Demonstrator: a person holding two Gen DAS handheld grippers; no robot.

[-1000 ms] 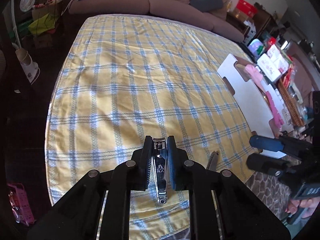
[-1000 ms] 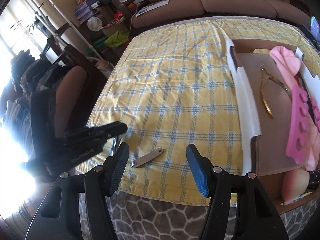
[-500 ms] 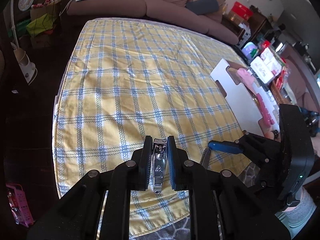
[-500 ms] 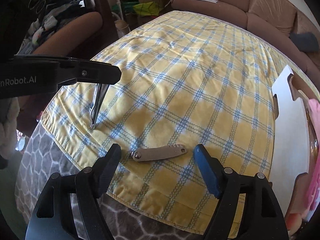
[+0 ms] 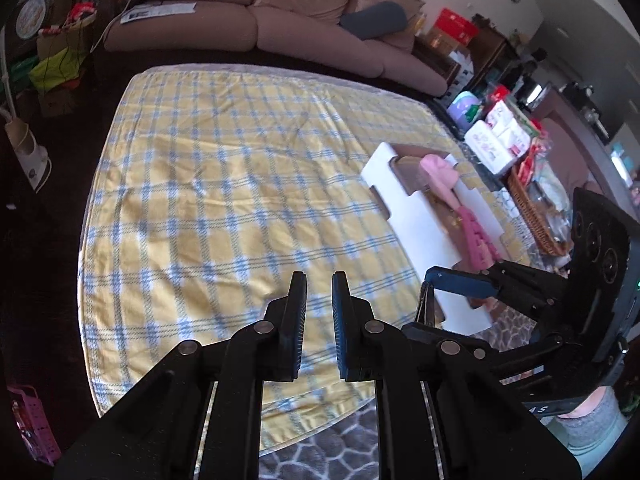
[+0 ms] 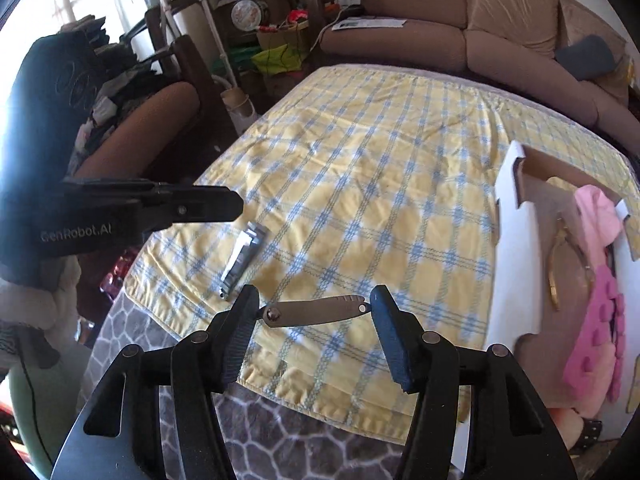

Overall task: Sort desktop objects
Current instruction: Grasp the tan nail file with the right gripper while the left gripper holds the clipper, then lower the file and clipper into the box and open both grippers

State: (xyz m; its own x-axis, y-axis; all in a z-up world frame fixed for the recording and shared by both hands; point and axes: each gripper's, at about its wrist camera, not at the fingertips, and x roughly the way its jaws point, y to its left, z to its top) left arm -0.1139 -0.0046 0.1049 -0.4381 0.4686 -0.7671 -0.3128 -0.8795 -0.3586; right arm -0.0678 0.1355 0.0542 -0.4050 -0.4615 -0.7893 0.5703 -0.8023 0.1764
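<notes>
A silver nail clipper (image 6: 242, 256) lies on the yellow checked cloth (image 6: 380, 184) near its front left edge. My left gripper (image 5: 319, 280) is open a little and empty; in the right wrist view its fingers (image 6: 192, 204) hover just above and left of the clipper. A folded tan pocket tool (image 6: 316, 310) lies on the cloth between the fingers of my right gripper (image 6: 314, 300), which is open around it. In the left wrist view the right gripper (image 5: 444, 300) sits to the right, with the tool (image 5: 425, 304) partly hidden between its fingers.
A white cardboard tray (image 6: 516, 264) on the right holds pink items (image 6: 600, 280) and gold nippers (image 6: 560, 264). A brown sofa (image 6: 460, 36) runs along the far side. A chair (image 6: 132, 128) and clutter stand at the left. A patterned rug (image 6: 280, 420) lies below the table's front edge.
My left gripper has opened and let go of the nail clipper, which now lies on the cloth. My right gripper has moved in so the pocket tool sits between its fingers.
</notes>
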